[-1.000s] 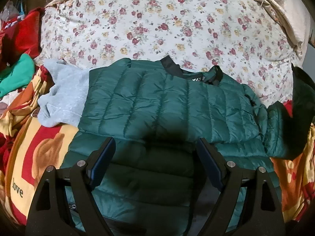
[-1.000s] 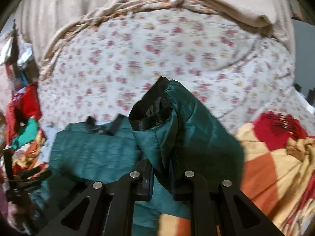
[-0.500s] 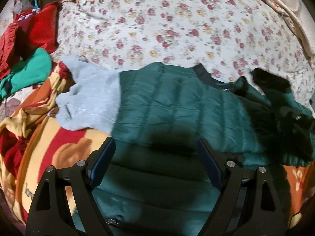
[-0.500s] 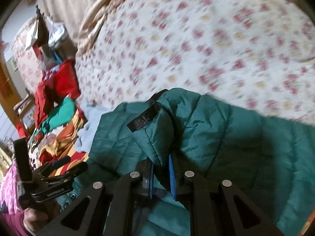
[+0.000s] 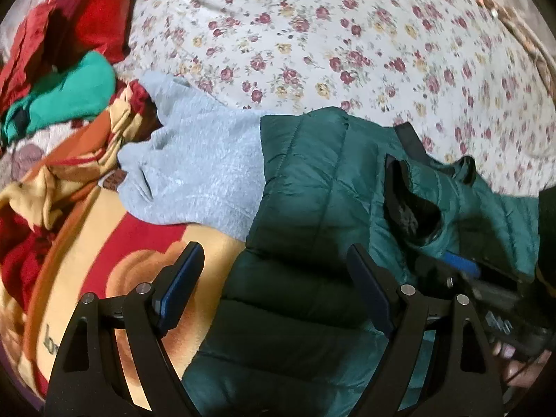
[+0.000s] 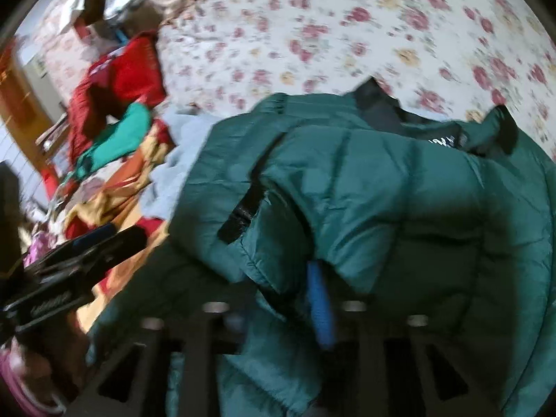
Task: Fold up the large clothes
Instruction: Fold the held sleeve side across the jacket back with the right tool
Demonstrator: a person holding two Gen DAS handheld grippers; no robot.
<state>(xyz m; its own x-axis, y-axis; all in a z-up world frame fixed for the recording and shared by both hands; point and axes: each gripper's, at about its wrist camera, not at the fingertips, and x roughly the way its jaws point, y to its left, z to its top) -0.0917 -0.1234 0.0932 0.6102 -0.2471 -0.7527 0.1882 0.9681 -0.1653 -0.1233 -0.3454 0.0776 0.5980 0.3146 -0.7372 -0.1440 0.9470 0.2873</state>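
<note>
**Green jacket on the bed, sleeve laid across it**

We see the bed (image 5: 347,34), its flowered sheet filling the upper half of both views. No containers show. Lower left lies a red and yellow blanket (image 5: 104,271). Across the centre and lower right spreads the green quilted jacket (image 5: 312,180), one sleeve (image 6: 347,180) folded over its body, black cuff near mid-frame. A grey sweater (image 5: 201,166) lies just left of the jacket, partly under its edge. A heap of red and bright green clothes (image 5: 62,69) sits in the upper left.

In the left view, the left tongs (image 5: 274,288) stand wide, holding nothing, the jacket's lower edge beneath and between them. In the right view, the right tongs (image 6: 278,312) sit at the bottom, blurred. Their jaws have just been opening; sleeve fabric is draped between them over a blue pad, and we cannot tell whether the pads press on it.
</note>
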